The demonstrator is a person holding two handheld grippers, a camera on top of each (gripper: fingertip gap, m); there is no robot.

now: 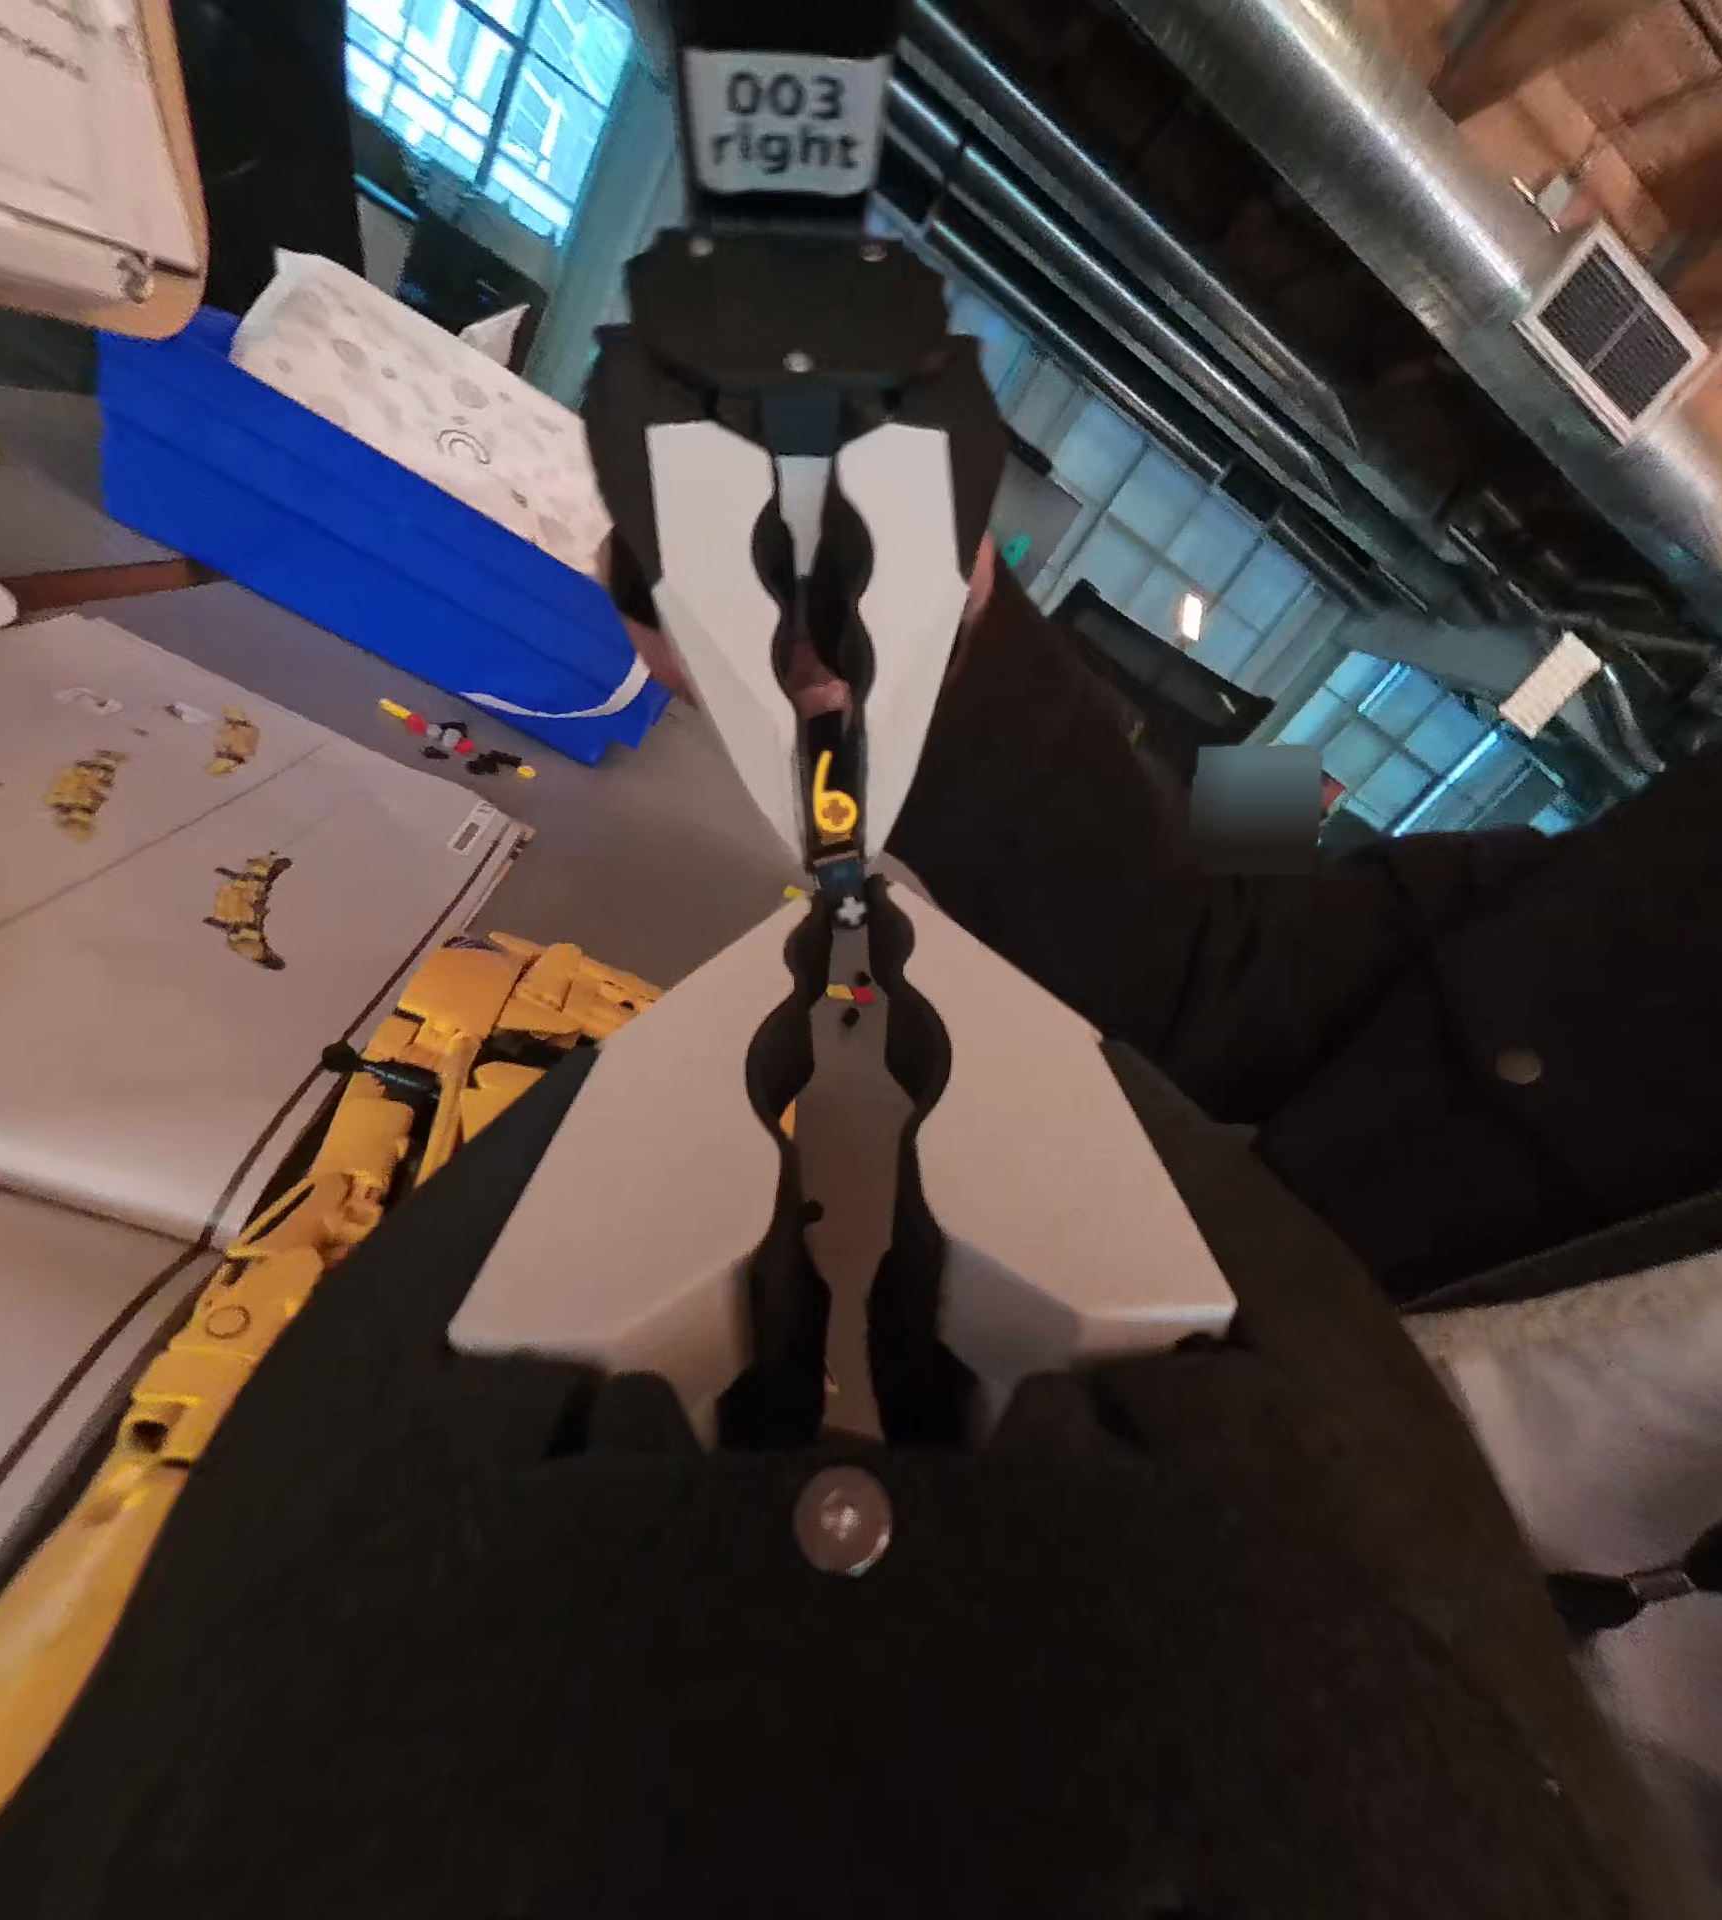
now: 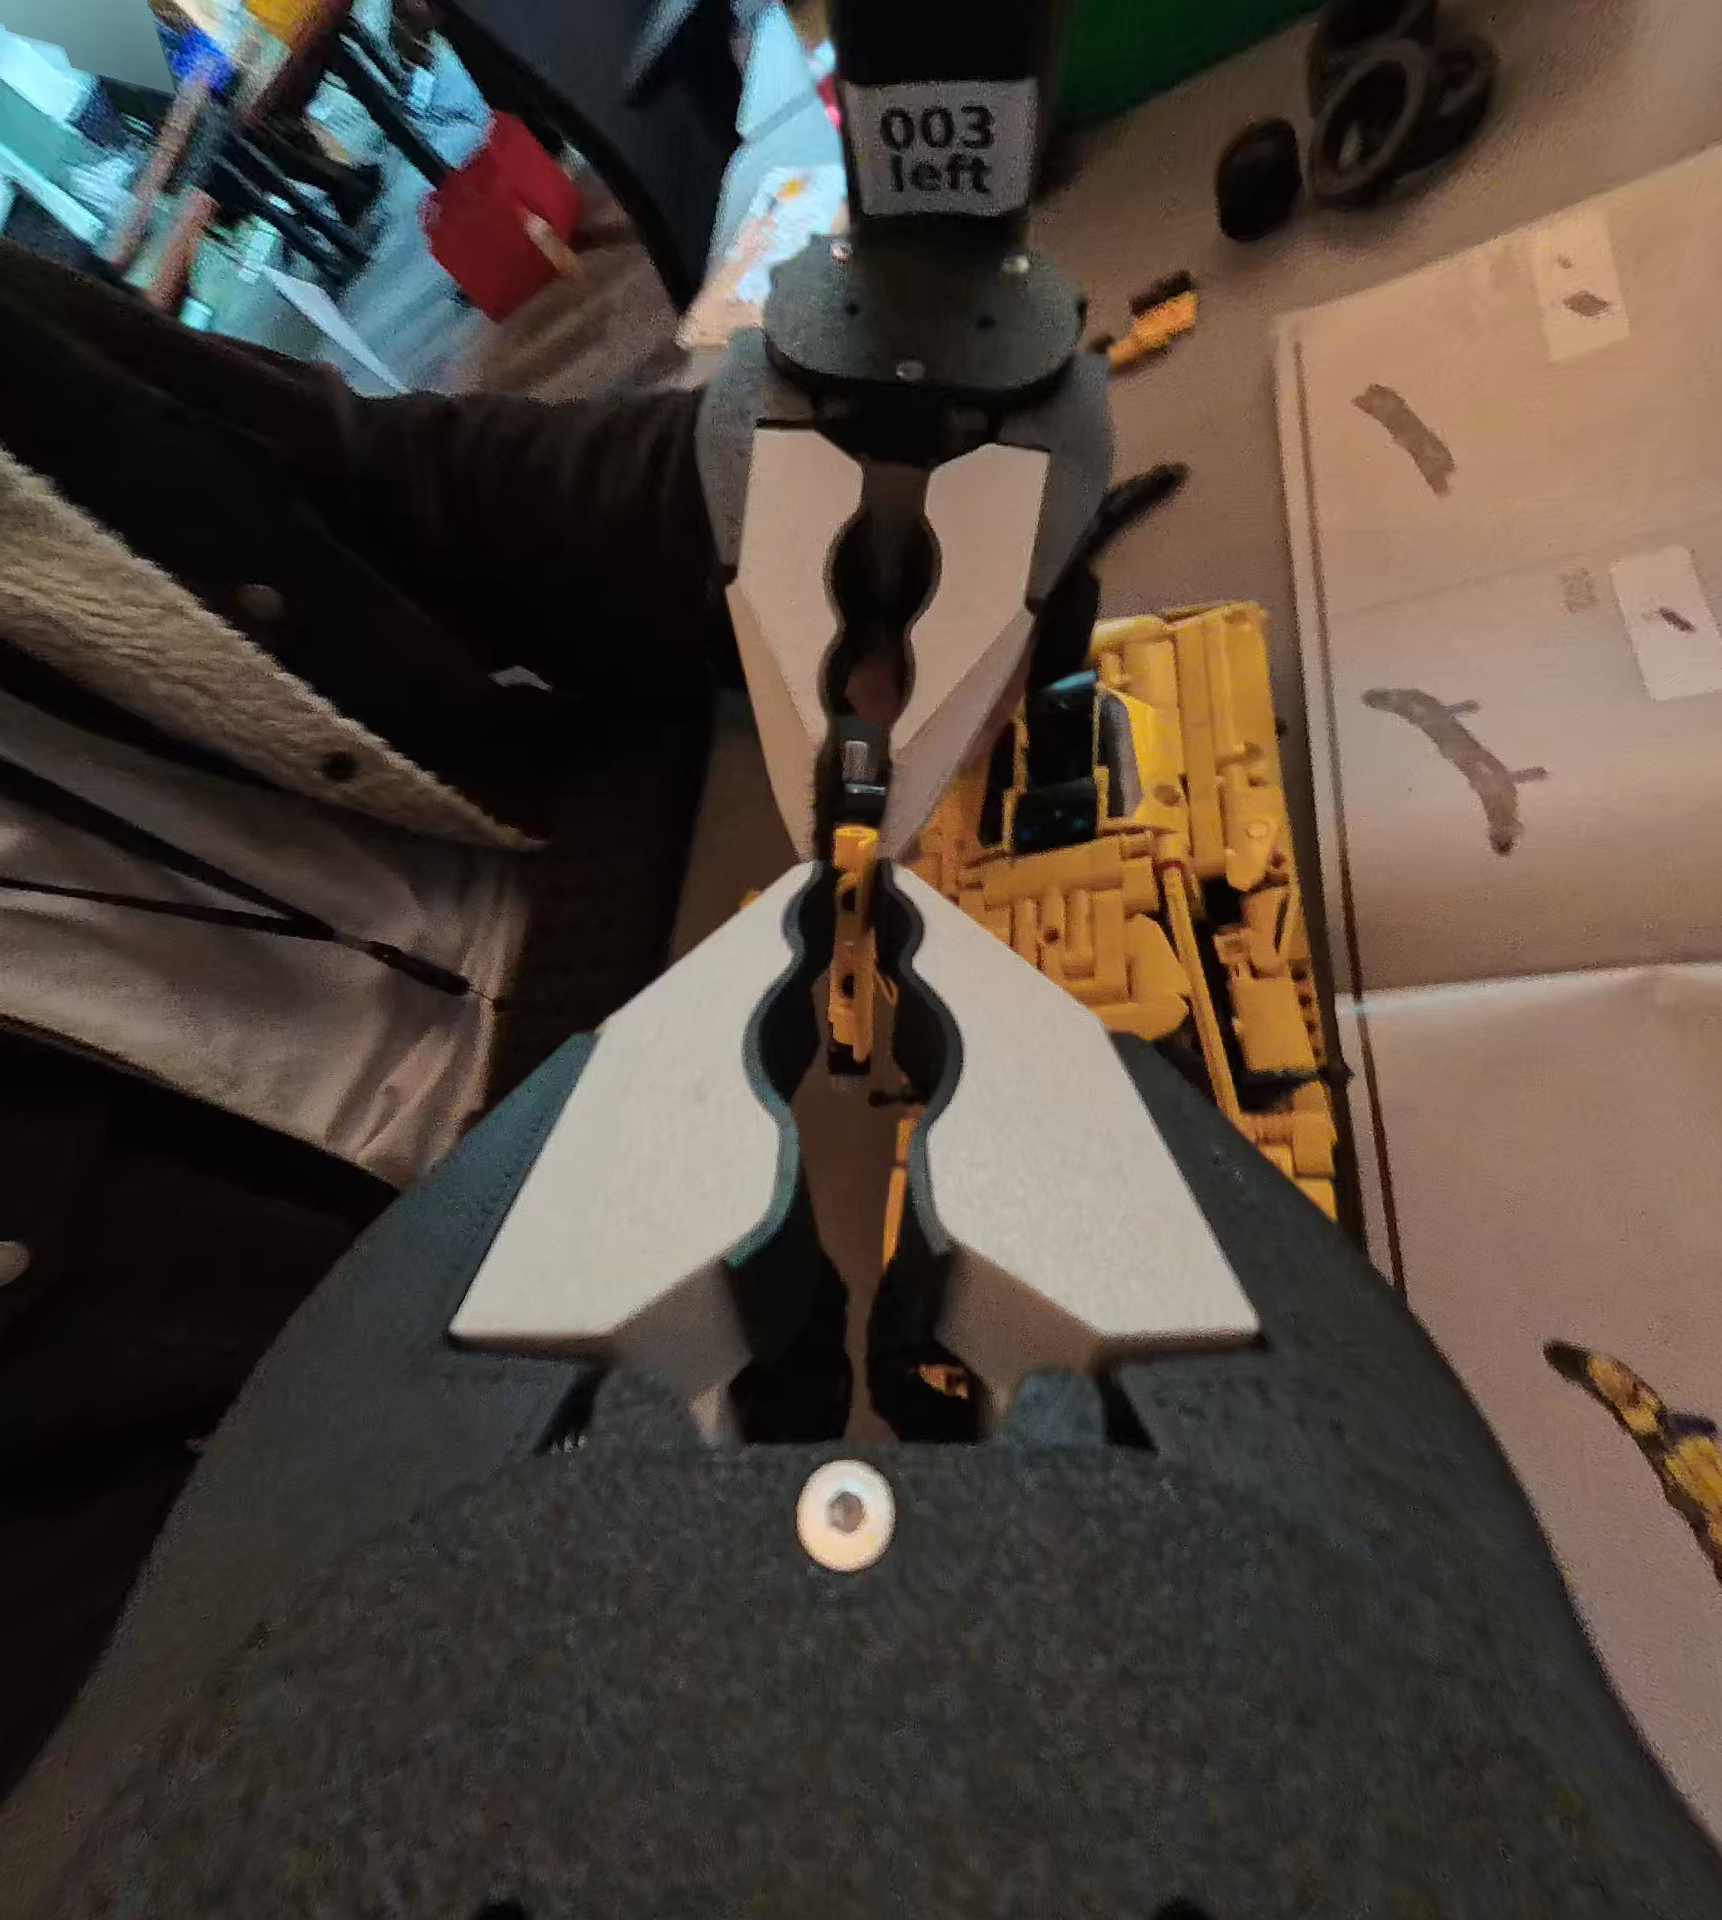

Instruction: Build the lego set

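The two grippers meet tip to tip above the table. In the left wrist view my left gripper (image 1: 844,906) is shut on a small dark grey lego piece (image 1: 849,914) with a white cross end. The right gripper (image 1: 836,847) comes in from above, shut on a slim yellow and black lego piece (image 1: 832,800). In the right wrist view my right gripper (image 2: 852,868) holds that yellow piece (image 2: 852,935), and the left gripper (image 2: 862,821) opposite holds the grey piece (image 2: 862,764). The two pieces touch end to end. The big yellow lego vehicle (image 1: 400,1122) (image 2: 1148,883) lies on the table below.
An open instruction booklet (image 1: 109,883) (image 2: 1563,727) lies beside the model. A blue bin (image 1: 317,520) holds a white bag, with loose small pieces (image 1: 452,738) in front of it. Black tyres (image 2: 1397,94) lie at the table's far side. A person's dark coat (image 1: 1356,987) (image 2: 213,520) is close by. My left and right fingertips are right by each other.
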